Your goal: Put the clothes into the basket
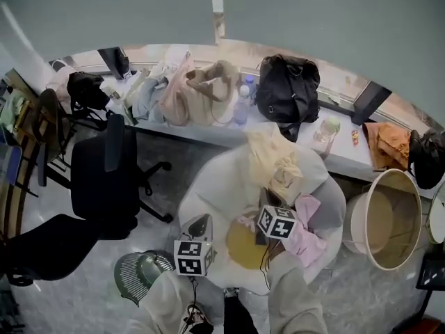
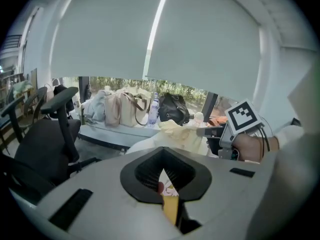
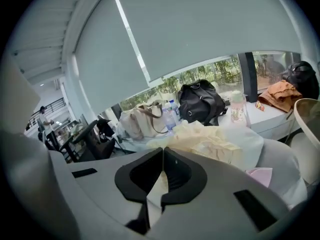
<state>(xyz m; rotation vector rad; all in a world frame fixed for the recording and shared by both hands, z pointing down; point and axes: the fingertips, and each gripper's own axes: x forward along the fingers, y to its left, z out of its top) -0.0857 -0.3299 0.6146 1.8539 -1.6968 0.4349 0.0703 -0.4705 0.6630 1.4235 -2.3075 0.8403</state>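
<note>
A yellow garment (image 1: pixel 243 245) hangs between my two grippers above the white rounded seat (image 1: pixel 208 186). My left gripper (image 2: pixel 167 194) is shut on its yellow cloth with a pink and white print. My right gripper (image 3: pixel 159 184) is shut on a pale fold of cloth; its marker cube (image 1: pixel 277 221) shows beside the yellow garment. A pale yellow garment (image 1: pixel 278 162) lies crumpled on the far part of the seat, and a pink garment (image 1: pixel 306 232) lies at its right side. The round beige basket (image 1: pixel 389 218) stands on the floor to the right, with nothing in it.
Black office chairs (image 1: pixel 104 179) stand to the left. A long ledge (image 1: pixel 208 132) at the back carries beige bags (image 1: pixel 201 92), bottles, a black backpack (image 1: pixel 288 89) and an orange cloth (image 1: pixel 389 141). A green wire object (image 1: pixel 139 273) sits on the floor near my left arm.
</note>
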